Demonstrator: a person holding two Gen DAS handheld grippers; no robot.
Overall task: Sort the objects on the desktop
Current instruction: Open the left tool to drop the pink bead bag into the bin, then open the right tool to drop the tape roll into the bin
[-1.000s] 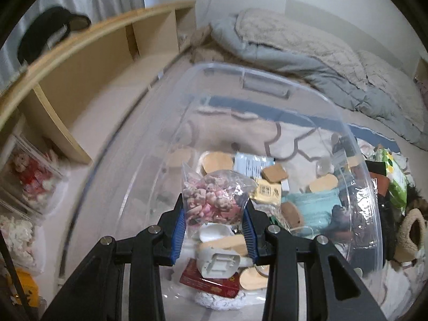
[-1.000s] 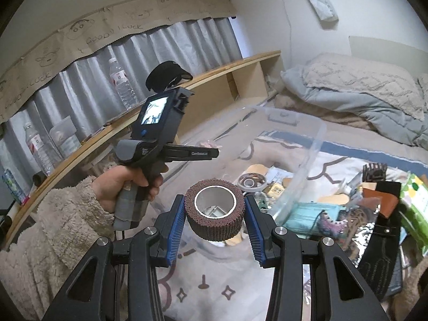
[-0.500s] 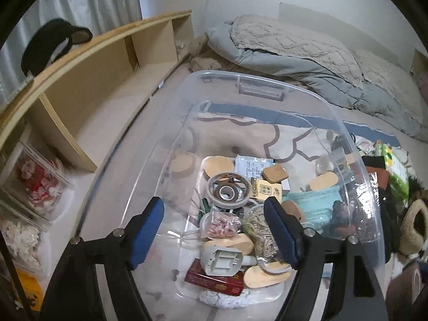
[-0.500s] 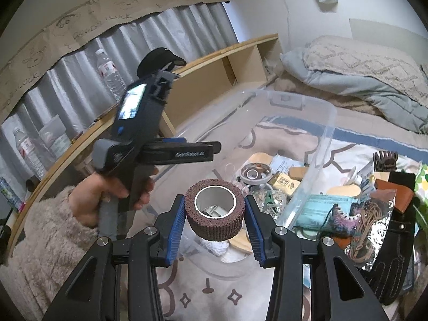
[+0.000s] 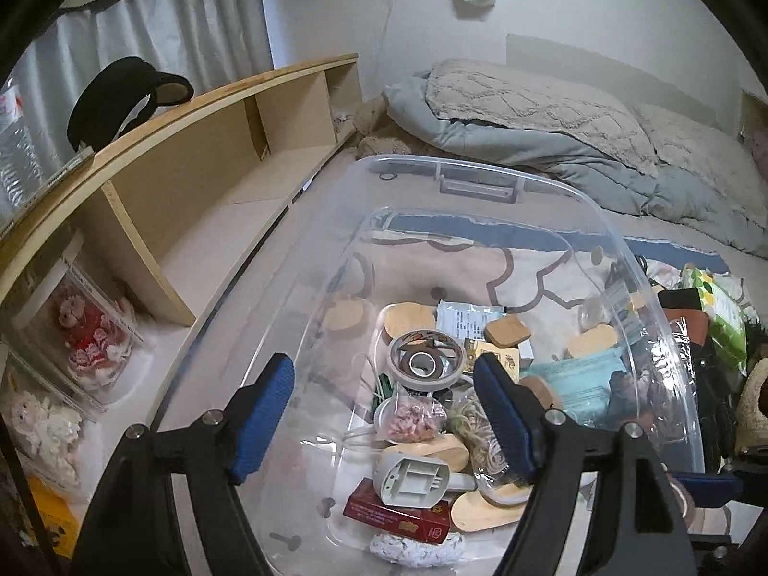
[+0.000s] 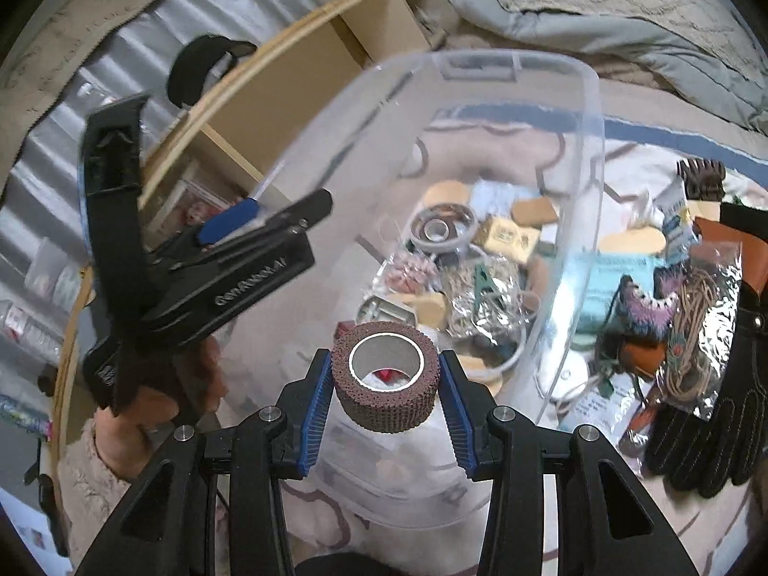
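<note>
Left gripper (image 5: 384, 417) jaws spread, empty; small clear bag of pink bits (image 5: 408, 420), earlier pinched, now lies in clear plastic tub (image 5: 480, 177). Right gripper (image 6: 385, 386) still pinches maroon ribbed tape roll (image 6: 384, 379), now lower over tub's near edge.

**Materials & finish, quick notes**

My bin (image 5: 638, 269): clear glossy plastic, smooth. Roll (image 6: 384, 379) in my right gripper (image 6: 385, 386): rough, matt maroon weave w/ smooth pale core. Gripper pads (image 5: 264, 413): ribbed blue. Shelf (image 5: 201, 144): matt pale wood. Duvet (image 5: 552, 144): soft grey cloth. Glove (image 6: 720, 413): black, stitched, leather-like.
</note>
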